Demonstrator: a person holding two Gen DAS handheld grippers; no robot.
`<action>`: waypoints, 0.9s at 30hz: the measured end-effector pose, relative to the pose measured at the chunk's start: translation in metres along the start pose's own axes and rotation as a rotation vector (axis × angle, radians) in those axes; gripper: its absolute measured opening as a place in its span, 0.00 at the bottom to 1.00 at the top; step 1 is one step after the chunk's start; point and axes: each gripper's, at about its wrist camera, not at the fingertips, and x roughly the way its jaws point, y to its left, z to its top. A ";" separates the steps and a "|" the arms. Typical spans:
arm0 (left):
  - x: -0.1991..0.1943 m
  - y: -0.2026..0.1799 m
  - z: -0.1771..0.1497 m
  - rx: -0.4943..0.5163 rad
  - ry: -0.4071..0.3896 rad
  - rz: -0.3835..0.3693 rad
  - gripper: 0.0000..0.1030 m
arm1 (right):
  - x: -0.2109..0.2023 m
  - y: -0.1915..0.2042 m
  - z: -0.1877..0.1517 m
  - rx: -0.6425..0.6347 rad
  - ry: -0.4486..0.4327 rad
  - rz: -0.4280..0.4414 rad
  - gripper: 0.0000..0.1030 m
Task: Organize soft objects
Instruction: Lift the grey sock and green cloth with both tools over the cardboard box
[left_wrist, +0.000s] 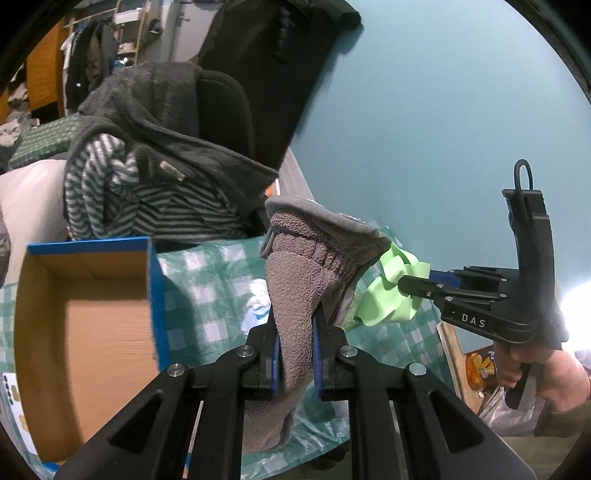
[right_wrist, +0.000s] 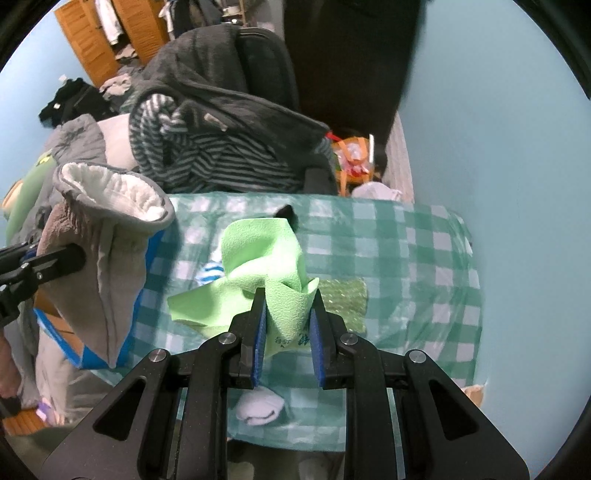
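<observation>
I see a lived-in home bedroom: clothes hanging at an orange wooden wardrobe (right_wrist: 92, 40), a black office chair (left_wrist: 225, 107) covered with garments, pale blue walls (right_wrist: 498, 129).

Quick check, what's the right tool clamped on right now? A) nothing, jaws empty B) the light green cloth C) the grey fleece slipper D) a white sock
B: in the right wrist view the right tool has its blue pads pressed on the light green cloth, while the grey fleece slipper sits in the left tool.
</observation>
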 end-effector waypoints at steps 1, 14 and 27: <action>-0.002 0.001 0.000 -0.004 -0.005 0.003 0.13 | 0.000 0.004 0.003 -0.010 -0.002 0.004 0.20; -0.047 0.044 -0.003 -0.098 -0.098 0.066 0.12 | 0.003 0.071 0.038 -0.148 -0.029 0.078 0.20; -0.084 0.092 -0.017 -0.200 -0.161 0.154 0.12 | 0.013 0.144 0.061 -0.289 -0.035 0.160 0.20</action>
